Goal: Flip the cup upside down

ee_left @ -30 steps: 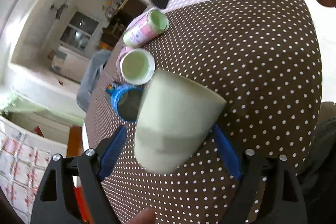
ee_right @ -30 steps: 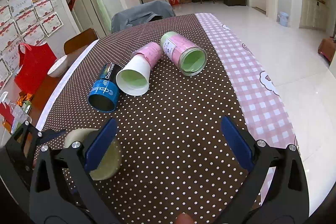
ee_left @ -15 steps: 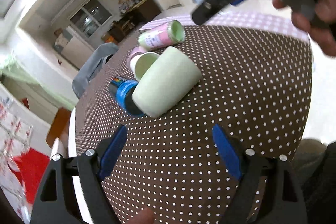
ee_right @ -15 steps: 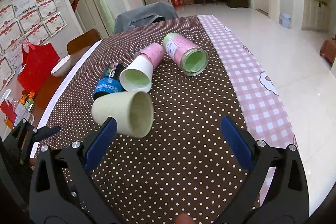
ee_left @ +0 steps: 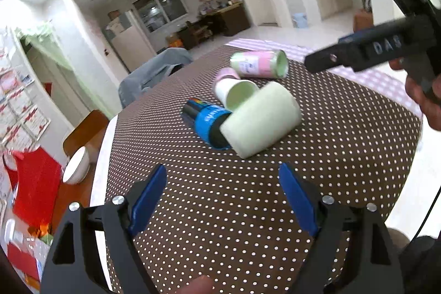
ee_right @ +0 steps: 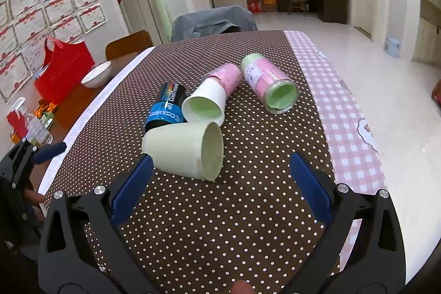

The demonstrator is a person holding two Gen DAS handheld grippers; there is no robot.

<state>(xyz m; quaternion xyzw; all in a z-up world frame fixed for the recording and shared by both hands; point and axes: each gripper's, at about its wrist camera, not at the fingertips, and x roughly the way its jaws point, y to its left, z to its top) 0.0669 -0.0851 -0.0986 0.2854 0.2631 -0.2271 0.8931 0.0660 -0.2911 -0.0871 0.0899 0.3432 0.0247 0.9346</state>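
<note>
Left gripper (ee_left: 223, 197) and right gripper (ee_right: 220, 183): both wide, empty; pale green cup (ee_right: 184, 153) lying sideways on dotted tablecloth (ee_right: 234, 225).

So the pale green cup (ee_right: 184, 154) isn't clamped in the left gripper (ee_left: 223, 199) anymore, it's lying on its side on the dotted tablecloth (ee_right: 220, 211) against the blue can (ee_right: 166, 108). Left jaws are spread wide, backed off.
</note>
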